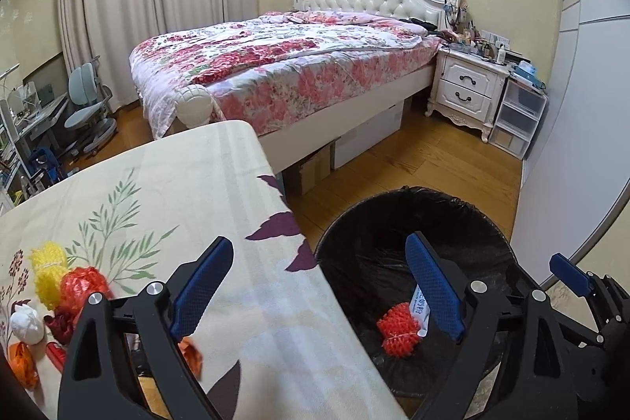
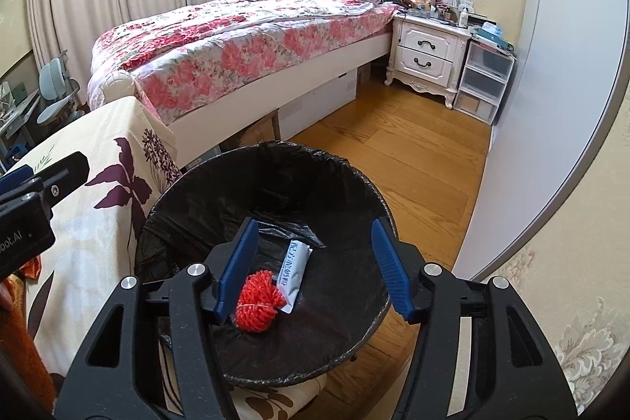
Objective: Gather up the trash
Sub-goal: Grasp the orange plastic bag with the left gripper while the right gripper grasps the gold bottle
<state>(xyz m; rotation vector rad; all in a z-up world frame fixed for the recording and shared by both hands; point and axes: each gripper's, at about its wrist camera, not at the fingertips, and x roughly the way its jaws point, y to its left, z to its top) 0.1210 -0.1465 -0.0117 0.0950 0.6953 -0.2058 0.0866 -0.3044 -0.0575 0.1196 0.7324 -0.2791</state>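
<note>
Right gripper (image 2: 315, 270) is hanging over the mouth of the black-lined bin (image 2: 204, 191), jaws standing apart with nothing between the pads. Straight below it, on the bin floor, a red mesh ball (image 2: 258, 302) and a white sachet (image 2: 295, 268) are lying touching each other. Both read as already binned.

Left gripper (image 1: 315, 286) is hovering with jaws wide apart and empty, straddling the table edge: one finger over the floral tablecloth (image 1: 157, 184), the other over the bin rim.

Remaining trash is sitting in a cluster on the cloth, off to the left gripper's left and low, near its left finger:
- yellow mesh bundle (image 1: 49, 270), farthest forward, long axis running roughly fore-and-aft from the tool
- red mesh wad (image 1: 84, 286), touching the yellow one
- white crumpled piece (image 1: 26, 327)
- orange wrapper (image 1: 23, 363) at the near edge
- small orange scrap (image 1: 193, 353) just behind the left finger, partly hidden

Judgement: the left gripper is the nearer one to the cluster; the right is on the far side, across the bin. The coming move is likely calling for the left tool swinging leftward and down. The red wad is looking like the closest clean grab; pieces are crowding, so pinching two at once is a risk.
</note>
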